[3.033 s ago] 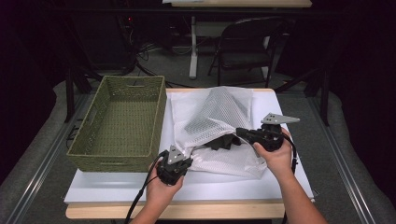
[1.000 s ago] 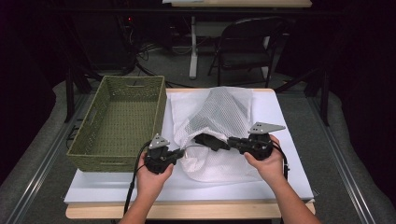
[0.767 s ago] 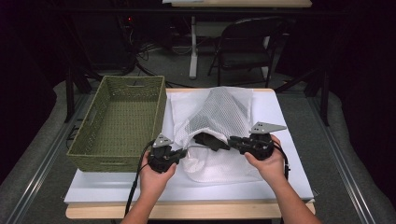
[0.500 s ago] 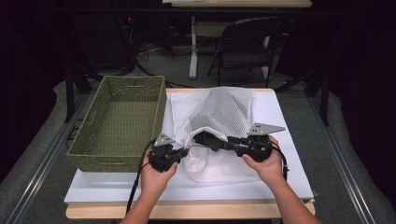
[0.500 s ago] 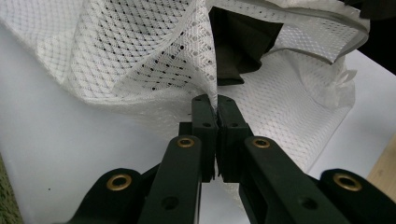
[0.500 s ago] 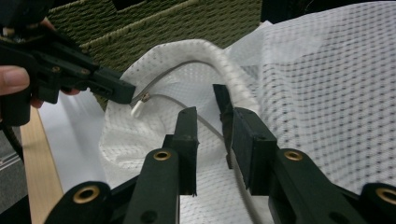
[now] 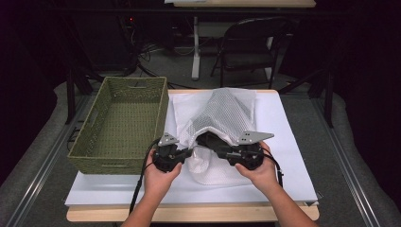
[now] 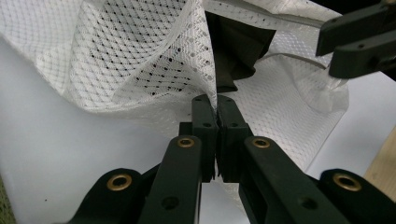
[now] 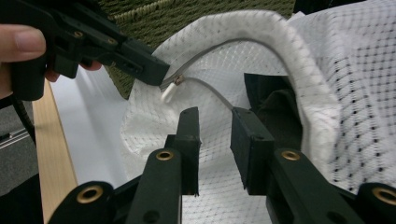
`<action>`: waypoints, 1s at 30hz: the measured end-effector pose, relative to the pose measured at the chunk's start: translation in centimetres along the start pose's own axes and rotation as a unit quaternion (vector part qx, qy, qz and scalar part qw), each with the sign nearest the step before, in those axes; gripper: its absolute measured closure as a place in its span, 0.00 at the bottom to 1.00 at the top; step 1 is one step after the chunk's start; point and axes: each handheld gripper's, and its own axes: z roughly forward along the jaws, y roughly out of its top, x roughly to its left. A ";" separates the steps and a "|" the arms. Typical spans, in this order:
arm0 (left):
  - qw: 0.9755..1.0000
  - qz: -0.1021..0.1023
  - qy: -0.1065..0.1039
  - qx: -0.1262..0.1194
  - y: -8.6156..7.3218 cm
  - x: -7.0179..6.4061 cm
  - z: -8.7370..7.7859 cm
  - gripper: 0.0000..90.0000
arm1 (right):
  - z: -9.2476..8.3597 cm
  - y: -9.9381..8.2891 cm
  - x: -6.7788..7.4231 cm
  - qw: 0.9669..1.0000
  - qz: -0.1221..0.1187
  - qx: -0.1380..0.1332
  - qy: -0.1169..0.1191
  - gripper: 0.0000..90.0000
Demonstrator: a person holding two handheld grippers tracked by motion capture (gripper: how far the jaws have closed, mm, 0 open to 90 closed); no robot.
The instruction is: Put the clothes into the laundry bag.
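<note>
- On the white table top, the white mesh laundry bag lies in the middle, with the woven green basket at its 9 o'clock.
- The left gripper is pinched tight on the bag's rim.
- The right gripper has just been closing a little; its jaws stand partly apart with nothing pressed between them.
- I think the bag is open, but the dark cloth inside still has to come out.
- The right gripper view shows the grey zipper and its white pull tab; the high view is too far to show them.
</note>
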 end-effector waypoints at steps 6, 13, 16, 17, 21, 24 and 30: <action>1.000 0.002 -0.001 -0.002 0.3 -0.2 0.2 0.98 | 1.1 -0.3 0.6 1.000 -0.001 0.004 0.011 0.83; 1.000 0.004 -0.003 0.000 0.4 -0.3 0.2 0.98 | 1.8 -0.7 0.7 1.000 0.003 0.009 0.017 0.84; 1.000 0.005 -0.001 -0.003 0.4 -0.4 0.3 0.98 | 2.2 -0.7 0.9 1.000 0.000 0.012 0.020 0.85; 1.000 0.006 -0.001 -0.001 0.4 -0.3 0.3 0.98 | 2.3 -0.7 1.0 1.000 0.000 0.014 0.022 0.85; 1.000 0.004 -0.001 -0.002 0.4 -0.1 0.3 0.98 | 2.5 -0.7 1.0 1.000 -0.002 0.013 0.023 0.85; 1.000 0.002 -0.003 -0.002 0.4 -0.1 0.3 0.98 | 2.7 -0.7 1.0 1.000 0.001 0.013 0.025 0.85; 1.000 0.000 -0.006 -0.005 0.5 -0.3 0.3 0.98 | 3.3 -0.8 1.3 0.999 -0.004 0.014 0.030 0.86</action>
